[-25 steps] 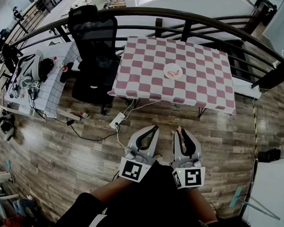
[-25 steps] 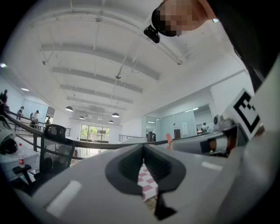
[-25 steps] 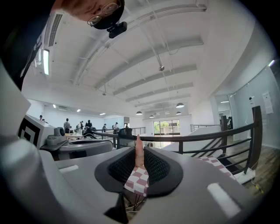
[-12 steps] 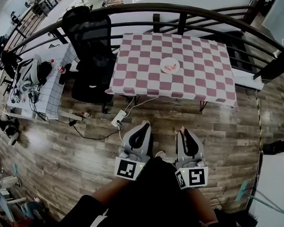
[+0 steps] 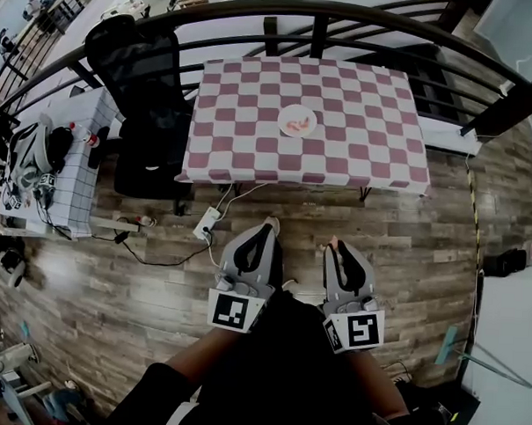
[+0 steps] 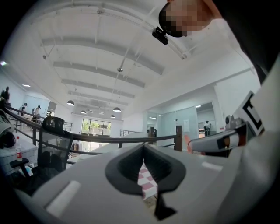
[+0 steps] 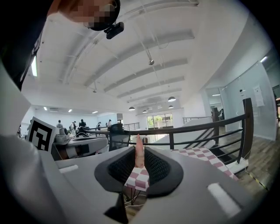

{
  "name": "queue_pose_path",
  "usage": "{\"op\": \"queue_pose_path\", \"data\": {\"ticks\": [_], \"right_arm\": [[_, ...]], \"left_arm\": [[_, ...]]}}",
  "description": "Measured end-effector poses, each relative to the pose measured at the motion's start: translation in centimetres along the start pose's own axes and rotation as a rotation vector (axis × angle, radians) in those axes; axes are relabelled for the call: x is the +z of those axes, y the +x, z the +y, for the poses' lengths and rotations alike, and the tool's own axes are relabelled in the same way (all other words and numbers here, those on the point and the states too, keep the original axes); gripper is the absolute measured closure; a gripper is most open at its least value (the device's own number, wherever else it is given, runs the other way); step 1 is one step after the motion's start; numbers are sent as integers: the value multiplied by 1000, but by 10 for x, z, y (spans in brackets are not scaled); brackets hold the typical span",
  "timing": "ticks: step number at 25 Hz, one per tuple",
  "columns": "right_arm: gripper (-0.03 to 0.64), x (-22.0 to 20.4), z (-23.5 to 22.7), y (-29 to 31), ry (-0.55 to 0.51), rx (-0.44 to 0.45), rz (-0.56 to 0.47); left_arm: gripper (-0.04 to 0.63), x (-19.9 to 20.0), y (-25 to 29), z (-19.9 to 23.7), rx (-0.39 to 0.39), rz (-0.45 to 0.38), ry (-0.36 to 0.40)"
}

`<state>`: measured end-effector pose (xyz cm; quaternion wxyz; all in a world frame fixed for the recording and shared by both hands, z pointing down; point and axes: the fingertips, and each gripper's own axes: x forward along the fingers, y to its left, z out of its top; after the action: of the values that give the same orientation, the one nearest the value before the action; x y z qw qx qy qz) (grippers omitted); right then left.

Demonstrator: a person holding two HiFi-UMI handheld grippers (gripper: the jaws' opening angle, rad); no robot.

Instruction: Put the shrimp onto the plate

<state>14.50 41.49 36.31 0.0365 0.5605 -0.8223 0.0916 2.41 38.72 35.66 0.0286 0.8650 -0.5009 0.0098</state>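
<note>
A white plate [image 5: 307, 117] sits mid-table on the pink checkered cloth [image 5: 251, 154], far ahead of both grippers, with pink shrimp [image 5: 295, 125] lying on it. My right gripper [image 5: 334, 245] is held low near my body over the wood floor. It is shut on an orange-pink shrimp [image 7: 139, 154] that sticks up between its pads. My left gripper [image 5: 268, 227] hangs beside it, jaws together with nothing seen between them. In the left gripper view the jaws [image 6: 143, 148] frame a sliver of the cloth, and the shrimp [image 6: 187, 142] shows at the right gripper's tip.
A black office chair [image 5: 148, 96] stands left of the table. Beside it is a low white-gridded table [image 5: 72, 177] with gear. A power strip [image 5: 204, 224] and cables lie on the floor before the table. A dark curved railing [image 5: 345, 12] runs behind it.
The table and plate have drifted left and slightly up in the head view as the view moved. Both grippers keep the same pose near my body, the right still holding the shrimp.
</note>
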Motion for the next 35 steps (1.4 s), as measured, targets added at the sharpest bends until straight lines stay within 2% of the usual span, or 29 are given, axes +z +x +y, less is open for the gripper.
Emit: {"op": "queue_pose_path", "data": {"ticks": [8,18,27,35], "right_arm": [[551,13,-21,51,-16,10,18],[552,25,-33,148,-24,55,58],[552,38,-44,243,-24,36,95],[552,45,-54,313,-15,-6,124]], "left_arm": [[589,5,49,21,-2,-7,-8],[589,4,119,79,-2,8,-31],[589,-1,185,142,-27,27,-72],[589,4,242,191,-78,11,-68]]}}
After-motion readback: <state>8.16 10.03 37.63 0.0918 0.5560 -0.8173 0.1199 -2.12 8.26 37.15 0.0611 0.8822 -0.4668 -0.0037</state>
